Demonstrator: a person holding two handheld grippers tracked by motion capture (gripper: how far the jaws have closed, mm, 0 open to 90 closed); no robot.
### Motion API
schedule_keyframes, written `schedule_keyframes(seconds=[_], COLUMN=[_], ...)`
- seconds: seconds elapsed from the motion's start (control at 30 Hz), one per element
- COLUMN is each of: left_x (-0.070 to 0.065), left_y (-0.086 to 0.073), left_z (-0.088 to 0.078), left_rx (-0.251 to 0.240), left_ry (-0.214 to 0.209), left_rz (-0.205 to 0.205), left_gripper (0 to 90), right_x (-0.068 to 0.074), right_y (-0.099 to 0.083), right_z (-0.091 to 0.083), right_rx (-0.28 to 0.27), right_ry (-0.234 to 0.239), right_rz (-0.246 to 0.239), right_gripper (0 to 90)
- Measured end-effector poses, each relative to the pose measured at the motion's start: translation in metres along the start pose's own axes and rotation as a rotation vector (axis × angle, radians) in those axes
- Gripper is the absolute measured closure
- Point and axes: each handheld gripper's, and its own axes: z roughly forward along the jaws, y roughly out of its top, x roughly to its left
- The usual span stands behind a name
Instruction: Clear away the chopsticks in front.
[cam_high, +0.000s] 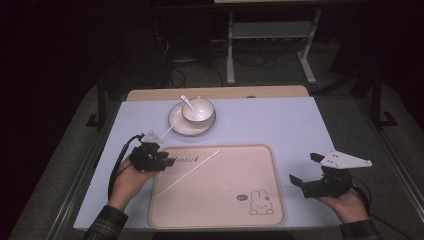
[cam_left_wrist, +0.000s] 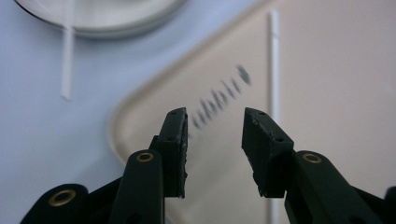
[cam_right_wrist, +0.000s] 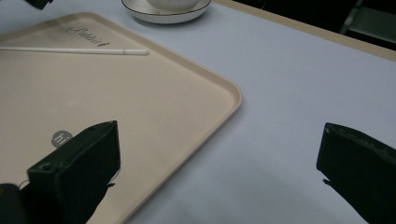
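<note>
Right now the left claw (cam_high: 161, 159) hovers over the far-left corner of the beige tray (cam_high: 260, 210), its jaws parted a little with nothing between them. Just to its right a thin white chopstick (cam_high: 187, 173) lies slantwise on the tray, its far tip near the printed lettering. A second chopstick (cam_high: 167, 131) rests on the desk (cam_high: 280, 120), leaning up onto the saucer (cam_high: 176, 126) that carries a white bowl (cam_high: 198, 110) and spoon (cam_high: 186, 101). Over at the right, the right claw (cam_high: 306, 171) hangs wide open and empty above the desk, beside the tray's right rim. The chopstick looks light, stiff and smooth, likely to roll or slide under the pads; pinching it near its middle, squarely across the shaft, seems safest.
</note>
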Motion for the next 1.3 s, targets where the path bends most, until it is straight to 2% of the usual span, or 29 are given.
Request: schedule_keyframes(seconds=[0.27,0.43,0.6,0.67,0.77,0.83,0.9,0.93,1.0,1.07,1.3], left_x=[0.042,0.062,0.078,0.082,0.084,0.084,0.085,0.086,0.089,0.090,0.094], left_y=[0.039,0.056,0.067,0.070,0.074,0.080,0.082,0.083,0.082,0.082,0.078], left_z=[0.021,0.041,0.063,0.071,0.076,0.081,0.084,0.086,0.090,0.094,0.103], left_rx=[-0.067,-0.041,-0.014,0.002,-0.013,-0.003,-0.003,0.005,0.015,0.028,0.048], left_ry=[0.086,0.119,0.118,0.123,0.099,0.128,0.129,0.137,0.127,0.142,0.138], left_rz=[-0.015,-0.003,-0.002,-0.003,-0.016,-0.022,-0.030,-0.029,-0.038,-0.039,-0.048], left_gripper=[62.5,64.8,67.2,67.7,68.3,68.2,68.2,68.3,69.0,69.9,75.9], right_x=[-0.001,-0.004,-0.004,-0.004,-0.005,-0.005,-0.006,-0.005,-0.005,-0.005,-0.006], right_y=[-0.001,-0.002,-0.002,-0.003,-0.003,-0.003,-0.003,-0.003,-0.003,-0.003,-0.003], right_z=[0.000,-0.001,-0.001,-0.001,-0.002,-0.002,-0.001,-0.001,-0.001,-0.001,-0.002], right_rx=[-0.001,-0.007,-0.005,-0.005,-0.011,-0.008,-0.009,-0.009,-0.010,-0.008,-0.015], right_ry=[0.001,0.002,0.005,0.005,0.004,0.004,0.006,0.007,0.009,0.008,0.007], right_rz=[0.003,0.010,0.017,0.017,0.019,0.020,0.021,0.020,0.021,0.020,0.026], right_gripper=[0.0,0.0,0.0,0.0,0.0,0.0,0.0,0.0,0.0,0.0,0.0])
